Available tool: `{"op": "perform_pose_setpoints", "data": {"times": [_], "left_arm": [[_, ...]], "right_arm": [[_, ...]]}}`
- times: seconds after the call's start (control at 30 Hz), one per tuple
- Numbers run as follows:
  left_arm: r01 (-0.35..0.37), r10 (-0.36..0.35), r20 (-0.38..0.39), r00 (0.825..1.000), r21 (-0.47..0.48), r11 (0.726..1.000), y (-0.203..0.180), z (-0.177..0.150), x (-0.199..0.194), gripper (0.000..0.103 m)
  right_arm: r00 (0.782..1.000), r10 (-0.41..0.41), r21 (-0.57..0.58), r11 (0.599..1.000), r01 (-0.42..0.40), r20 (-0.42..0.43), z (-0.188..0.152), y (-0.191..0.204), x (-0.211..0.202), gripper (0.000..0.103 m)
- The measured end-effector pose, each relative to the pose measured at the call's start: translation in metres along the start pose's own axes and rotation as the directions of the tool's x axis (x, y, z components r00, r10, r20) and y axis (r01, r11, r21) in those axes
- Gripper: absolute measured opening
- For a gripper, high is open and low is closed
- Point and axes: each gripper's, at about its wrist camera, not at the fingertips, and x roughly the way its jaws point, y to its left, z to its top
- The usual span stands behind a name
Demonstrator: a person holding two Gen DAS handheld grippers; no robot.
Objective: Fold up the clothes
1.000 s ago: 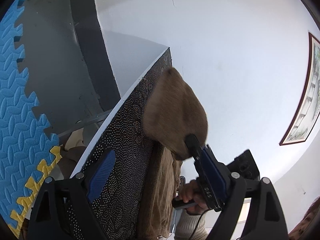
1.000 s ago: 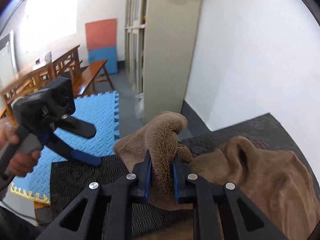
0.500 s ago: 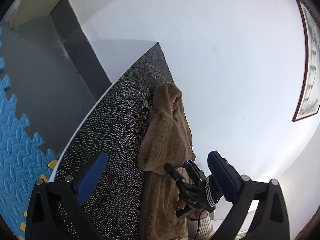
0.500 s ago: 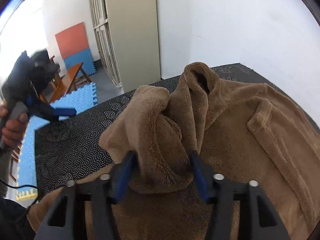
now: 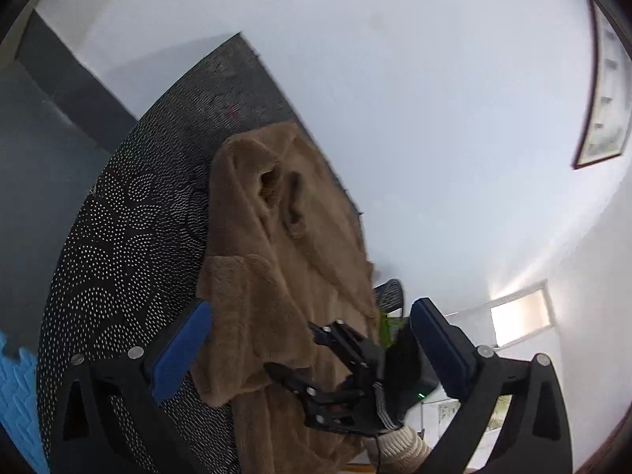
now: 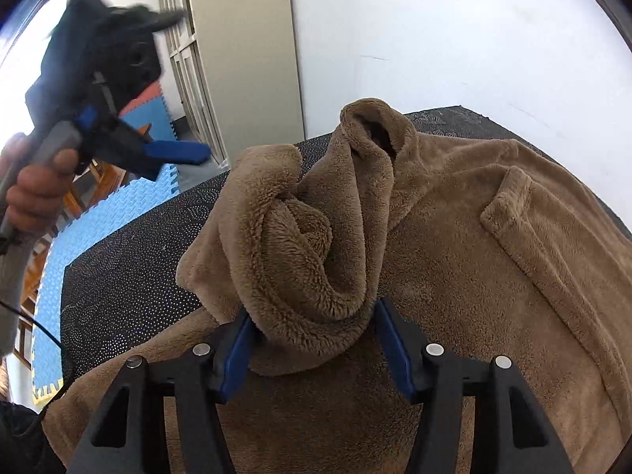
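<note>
- Brown fleece makes up the garment (image 6: pixel 474 276), which is spread over the dark dotted tabletop (image 6: pixel 130 276) with its far edge near the white wall (image 6: pixel 434 31); it is best kept flat there while the fold is laid.
- A bunched sleeve or corner of the fleece (image 6: pixel 300 245) is seen heaped on the left part of the garment, its hanging end sitting between the jaws of the right gripper (image 6: pixel 312 339).
- The jaws of the right gripper are held partly apart; the blue pads lie at either side of the bundle, and whether they press it cannot be told. A clean release is judged to need a straight pull back, so that no pile is dragged along.
- The left gripper (image 5: pixel 312 339) is held above the near side of the garment with its fingers spread wide and nothing pinched.
- The heap is judged to need smoothing, so a loose edge would sensibly be taken next by the free gripper.
</note>
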Motion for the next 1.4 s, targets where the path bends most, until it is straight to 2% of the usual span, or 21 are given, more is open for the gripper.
{"op": "perform_pose_setpoints", "data": {"times": [0.07, 0.3, 0.33, 0.4, 0.47, 0.5, 0.53, 0.57, 0.77, 0.87, 0.9, 1.03, 1.1, 1.2, 1.27, 1.33, 1.4], "left_arm": [[-0.016, 0.016, -0.034, 0.999, -0.019, 1.0, 0.0, -0.004, 0.003, 0.101], [0.056, -0.063, -0.076, 0.995, -0.09, 0.994, 0.016, 0.0, 0.021, 0.101], [0.056, -0.063, -0.081, 0.995, -0.088, 0.995, 0.016, 0.0, 0.023, 0.097], [0.036, -0.042, -0.087, 0.995, -0.074, 0.997, 0.016, -0.001, 0.025, 0.084], [0.012, -0.018, -0.092, 0.996, -0.064, 0.998, 0.016, -0.003, 0.026, 0.052], [-0.002, -0.004, -0.093, 0.996, -0.061, 0.998, 0.016, -0.005, 0.025, 0.043], [-0.016, 0.01, -0.089, 0.996, -0.061, 0.998, 0.018, -0.007, 0.022, 0.028], [-0.029, 0.024, -0.083, 0.996, -0.063, 0.998, 0.02, -0.009, 0.02, 0.024], [-0.009, 0.01, 0.003, 1.0, -0.117, 0.993, 0.025, -0.029, -0.012, 0.016], [0.012, -0.005, 0.054, 0.999, -0.133, 0.991, 0.019, -0.045, -0.033, 0.016], [0.021, -0.011, 0.071, 0.997, -0.139, 0.99, 0.016, -0.052, -0.04, 0.016], [0.044, -0.026, 0.119, 0.993, -0.156, 0.987, 0.006, -0.07, -0.061, 0.016], [0.06, -0.039, 0.131, 0.991, -0.158, 0.986, -0.001, -0.079, -0.067, 0.016], [0.069, -0.054, 0.112, 0.992, -0.131, 0.989, -0.012, -0.089, -0.065, 0.016], [0.072, -0.061, 0.096, 0.994, -0.117, 0.991, -0.017, -0.094, -0.063, 0.016], [0.073, -0.065, 0.083, 0.994, -0.103, 0.992, -0.028, -0.096, -0.058, 0.016], [0.078, -0.072, 0.07, 0.995, -0.091, 0.993, -0.035, -0.098, -0.054, 0.016]], "right_arm": [[1.0, -0.001, -0.002, 1.0, 0.001, 0.002, 0.001, -0.001, 0.0, 0.06], [1.0, 0.008, 0.006, 1.0, -0.008, 0.002, 0.003, -0.001, 0.004, 0.06], [1.0, 0.006, 0.005, 1.0, -0.006, 0.001, 0.003, -0.001, 0.005, 0.06], [1.0, -0.005, 0.002, 1.0, 0.005, 0.001, 0.002, 0.001, 0.004, 0.063], [1.0, -0.013, 0.004, 1.0, 0.013, 0.001, 0.002, 0.0, 0.005, 0.065], [1.0, -0.017, 0.006, 1.0, 0.017, 0.001, 0.002, -0.001, 0.005, 0.065], [1.0, -0.016, 0.009, 1.0, 0.016, 0.001, 0.002, -0.002, 0.005, 0.065], [1.0, -0.014, 0.013, 1.0, 0.014, 0.001, 0.002, -0.002, 0.005, 0.065], [1.0, -0.019, 0.007, 1.0, 0.019, 0.011, 0.002, -0.002, 0.004, 0.065], [0.995, -0.053, -0.025, 0.998, 0.055, 0.09, 0.001, 0.006, -0.012, 0.066], [0.987, -0.085, -0.053, 0.994, 0.093, 0.14, -0.001, 0.014, -0.022, 0.067], [0.93, -0.184, -0.167, 0.955, 0.246, 0.317, -0.006, 0.054, -0.056, 0.067], [0.917, -0.174, -0.188, 0.949, 0.253, 0.359, -0.007, 0.072, -0.069, 0.067], [0.927, -0.094, -0.181, 0.969, 0.169, 0.363, -0.002, 0.083, -0.073, 0.067], [0.943, -0.053, -0.161, 0.981, 0.111, 0.33, 0.003, 0.09, -0.069, 0.067], [0.953, -0.049, -0.138, 0.986, 0.094, 0.298, 0.006, 0.094, -0.062, 0.067], [0.957, -0.08, -0.116, 0.986, 0.116, 0.28, 0.006, 0.097, -0.055, 0.067]]}}
